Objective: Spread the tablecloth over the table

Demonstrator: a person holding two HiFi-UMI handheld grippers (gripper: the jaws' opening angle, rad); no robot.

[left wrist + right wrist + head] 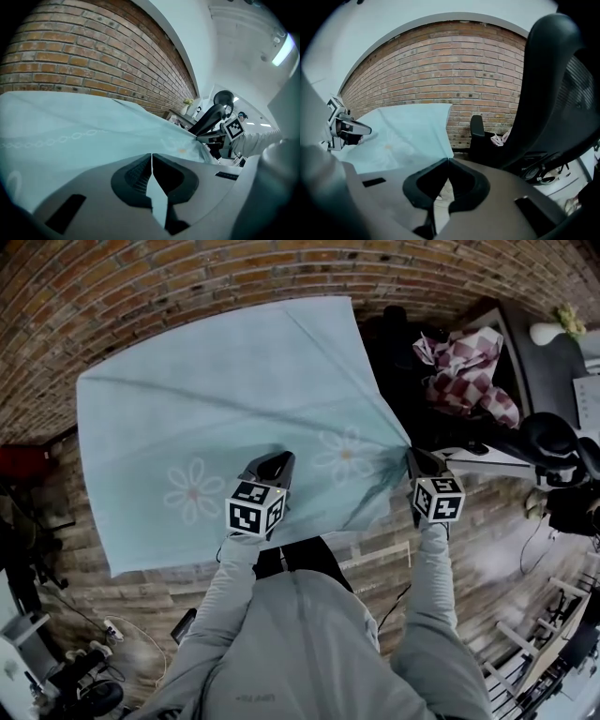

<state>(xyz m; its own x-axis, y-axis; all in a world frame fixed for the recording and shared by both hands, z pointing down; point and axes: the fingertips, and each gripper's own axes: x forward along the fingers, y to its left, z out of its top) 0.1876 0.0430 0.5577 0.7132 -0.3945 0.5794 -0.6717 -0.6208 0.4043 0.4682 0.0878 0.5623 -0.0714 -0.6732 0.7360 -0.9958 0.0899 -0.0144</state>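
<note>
Tablecloth (216, 409), pale blue with daisies, hangs spread ahead of both grippers. Black office chair (562, 93) looms just right of the right gripper (413, 456), whose jaws are clamped on the cloth's corner. Left gripper (274, 465) pinches the near edge.

I work in what looks like an office or studio workroom. A bare brick wall (141, 287) runs along one side above a wood-plank floor (487, 526). A black mesh office chair (555, 70) stands near a white desk (487, 458). A power strip (111, 627) with loose cables lies on the floor. A strip light (282, 52) hangs from the white ceiling, and a vase of flowers (547, 331) sits on a dark side table.
</note>
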